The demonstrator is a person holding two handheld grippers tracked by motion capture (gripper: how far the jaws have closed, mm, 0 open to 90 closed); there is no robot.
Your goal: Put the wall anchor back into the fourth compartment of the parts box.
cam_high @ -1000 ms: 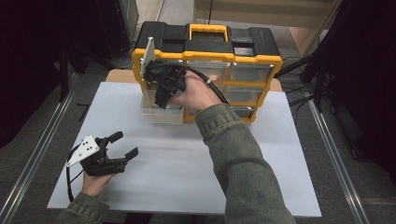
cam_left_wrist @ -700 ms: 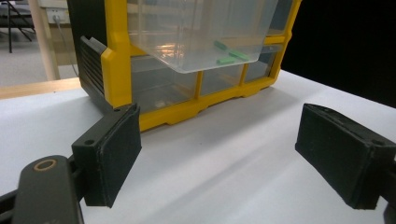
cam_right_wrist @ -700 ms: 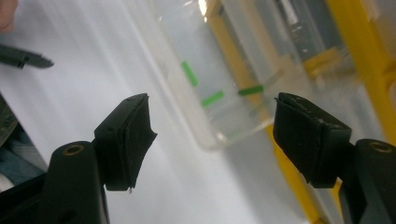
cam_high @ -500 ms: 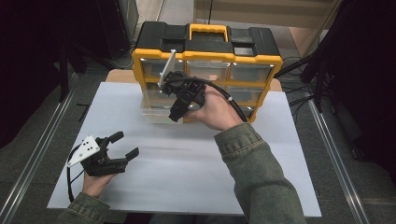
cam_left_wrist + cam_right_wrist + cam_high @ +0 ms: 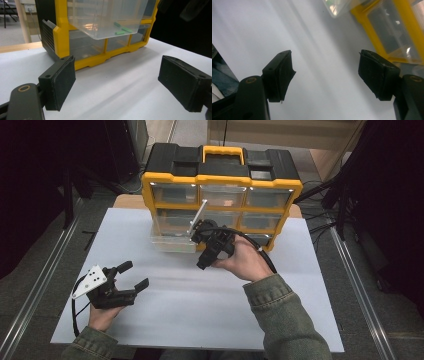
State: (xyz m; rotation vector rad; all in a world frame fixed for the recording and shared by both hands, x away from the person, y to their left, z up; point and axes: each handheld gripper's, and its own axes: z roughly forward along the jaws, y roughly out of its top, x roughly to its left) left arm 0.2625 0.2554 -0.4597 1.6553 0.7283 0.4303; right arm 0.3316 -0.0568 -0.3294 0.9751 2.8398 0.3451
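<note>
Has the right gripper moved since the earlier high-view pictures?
Yes. The right gripper has pulled back from the yellow-and-black drawer organiser toward the person, onto the white tabletop, leaving the clear plastic drawer pulled out.

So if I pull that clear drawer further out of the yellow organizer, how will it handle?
The clear drawer looks like thin plastic holding a few small green pieces, so it is probably light. It already juts well out of the organizer and may tip or drop free. Its glossy walls could be slippery for the pads.
</note>
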